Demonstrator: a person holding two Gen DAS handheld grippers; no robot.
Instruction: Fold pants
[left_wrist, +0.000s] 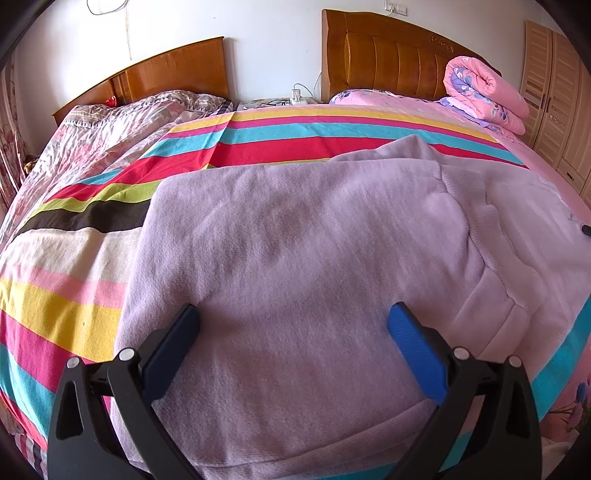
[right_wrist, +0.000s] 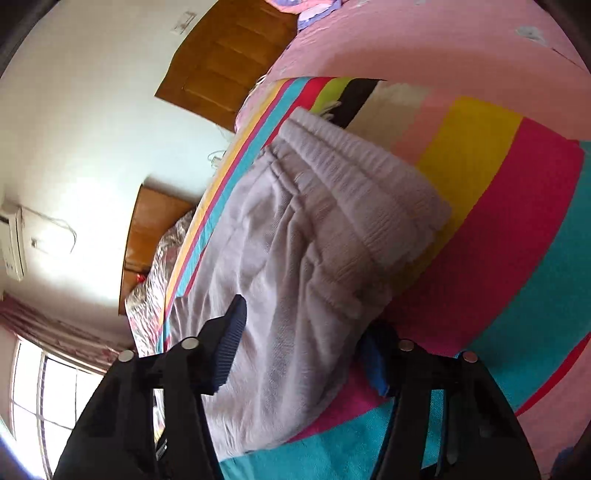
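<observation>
Left tongs (left_wrist: 293, 321): spread wide over soft lilac knit pants (left_wrist: 295, 240), nothing gripped | Right tongs (right_wrist: 303, 343): partly closed, pants (right_wrist: 295, 240) waistband edge between pads, contact not discernible | Pants: laid flat on striped multicolour bedsheet (left_wrist: 74, 306) | Writing: none legible

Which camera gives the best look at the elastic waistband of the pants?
The right wrist view: the ribbed, gathered waistband runs across the picture's middle, close up. The left wrist view shows mostly smooth lilac fabric of the pants; no gathered waistband can be made out there.
</observation>
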